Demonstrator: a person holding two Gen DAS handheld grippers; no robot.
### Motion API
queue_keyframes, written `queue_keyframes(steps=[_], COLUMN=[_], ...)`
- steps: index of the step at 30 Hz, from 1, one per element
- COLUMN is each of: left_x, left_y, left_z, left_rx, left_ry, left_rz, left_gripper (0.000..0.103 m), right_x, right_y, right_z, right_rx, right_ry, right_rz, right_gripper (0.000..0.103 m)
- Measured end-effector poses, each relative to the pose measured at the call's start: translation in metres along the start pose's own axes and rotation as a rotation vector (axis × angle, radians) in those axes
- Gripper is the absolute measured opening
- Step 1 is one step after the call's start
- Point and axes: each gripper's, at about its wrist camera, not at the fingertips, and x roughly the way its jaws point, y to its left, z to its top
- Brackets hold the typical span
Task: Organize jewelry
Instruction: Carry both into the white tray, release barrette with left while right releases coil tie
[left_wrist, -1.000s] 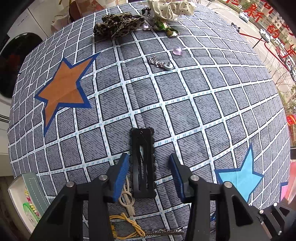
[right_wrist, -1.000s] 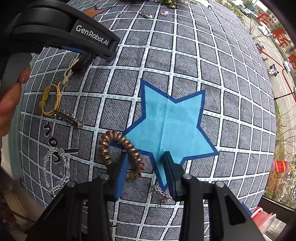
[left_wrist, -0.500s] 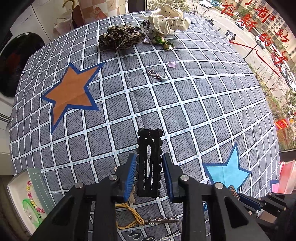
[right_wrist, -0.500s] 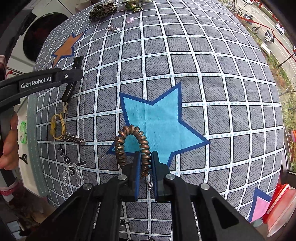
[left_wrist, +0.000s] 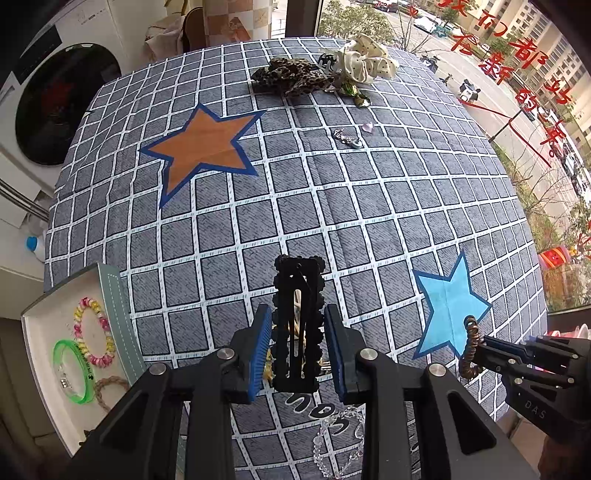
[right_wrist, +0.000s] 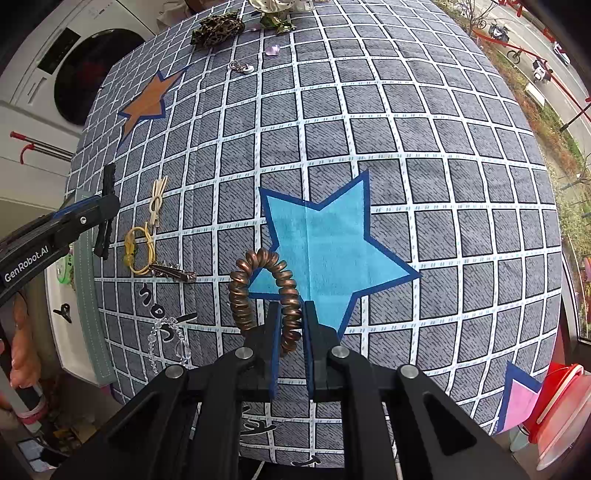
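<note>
Grippers both clamped, left gripper (left_wrist: 295, 347) on black hair clip (left_wrist: 297, 317), right gripper (right_wrist: 291, 343) on copper coil tie (right_wrist: 264, 291); best carried level, unsqueezed, toward tray (left_wrist: 40, 354).

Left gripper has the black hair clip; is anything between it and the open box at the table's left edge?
Nothing visible: only bare checked cloth separates the black hair clip, in the left gripper, from the box.

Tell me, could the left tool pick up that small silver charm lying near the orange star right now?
Probably not: the left tool is already clamped on a black scalloped hair clip, and the small silver charm lies far across the checked cloth. Nothing blocks the way.
</note>
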Motion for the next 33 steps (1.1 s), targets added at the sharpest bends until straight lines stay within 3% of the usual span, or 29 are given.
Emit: queue_keyframes(steps=[12,24,33], left_x=[-0.032,-0.053,-0.047], left_y=[0.065,0.154,0.204], left_z=[-0.058,-0.134,-0.185], left_rx=[-0.138,-0.342,-0.475], left_ry=[-0.014,0.000,0.041], left_rz=[0.044,0.115,0.160], left_gripper=[0.036,0.036,0.036], right_x=[-0.009,0.003,0.028], right_y=[0.062,0.183,0.260], right_z=[-0.004,-0.006,-0.028], right_rx=[-0.138,-0.387,-0.546], right_ry=[0.004,0.030,0.075], right_rz=[0.011,0.070,0.109], right_gripper=[0.012,0.012,0.012])
